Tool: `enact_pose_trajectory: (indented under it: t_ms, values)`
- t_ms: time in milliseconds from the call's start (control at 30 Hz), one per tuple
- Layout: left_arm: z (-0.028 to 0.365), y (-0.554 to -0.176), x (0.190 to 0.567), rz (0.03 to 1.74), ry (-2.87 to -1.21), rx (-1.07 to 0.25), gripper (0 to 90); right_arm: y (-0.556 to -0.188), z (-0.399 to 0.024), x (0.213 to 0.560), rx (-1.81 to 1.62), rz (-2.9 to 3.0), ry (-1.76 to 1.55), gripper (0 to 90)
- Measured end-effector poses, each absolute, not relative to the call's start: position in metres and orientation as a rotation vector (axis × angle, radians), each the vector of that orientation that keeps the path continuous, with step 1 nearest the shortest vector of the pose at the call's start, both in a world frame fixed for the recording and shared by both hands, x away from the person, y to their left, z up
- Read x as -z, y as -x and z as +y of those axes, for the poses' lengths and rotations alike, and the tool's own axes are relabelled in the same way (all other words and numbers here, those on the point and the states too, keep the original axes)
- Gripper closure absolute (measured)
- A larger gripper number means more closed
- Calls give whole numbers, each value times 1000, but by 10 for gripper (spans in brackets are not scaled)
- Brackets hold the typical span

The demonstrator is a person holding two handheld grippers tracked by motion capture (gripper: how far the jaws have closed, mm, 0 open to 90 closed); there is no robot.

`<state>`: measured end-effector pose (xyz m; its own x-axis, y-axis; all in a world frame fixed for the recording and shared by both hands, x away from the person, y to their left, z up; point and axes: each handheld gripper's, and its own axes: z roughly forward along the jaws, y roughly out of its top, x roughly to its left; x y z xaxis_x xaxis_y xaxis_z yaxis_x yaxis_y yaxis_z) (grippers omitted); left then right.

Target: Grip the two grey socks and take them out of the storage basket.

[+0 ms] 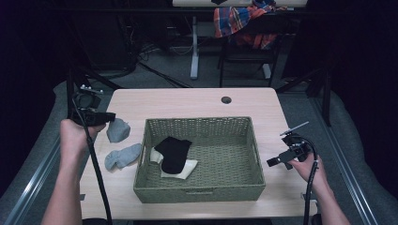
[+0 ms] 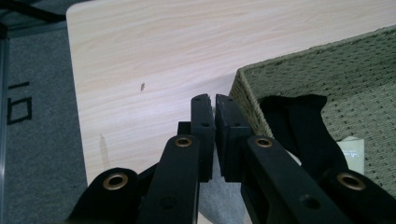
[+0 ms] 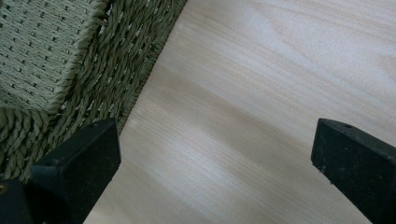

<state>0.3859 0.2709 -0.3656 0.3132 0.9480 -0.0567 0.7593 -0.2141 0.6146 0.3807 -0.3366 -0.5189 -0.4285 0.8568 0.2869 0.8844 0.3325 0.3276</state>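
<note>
Left gripper, at nine o'clock on the pale wooden table: jaws closed on the upper grey fabric sock. Second grey fabric sock lies on the table at seven o'clock of it, just beside the green woven rectangular basket. Basket, centre: black fabric sock over a cream cloth piece. Right gripper, at three o'clock: jaws wide, empty, above bare tabletop.
</note>
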Motion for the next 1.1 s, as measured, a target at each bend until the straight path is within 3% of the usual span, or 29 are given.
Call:
enact_pose_trajectory:
  t_ms: [600,1100]
  values:
    - [285,-384,420,1588,-2035,-362,872,-382,-337,518,653,-2528,1612,12]
    - [287,-391,441,1628,-2039,-334,872,-382,-338,518,649,-2529,1611,12]
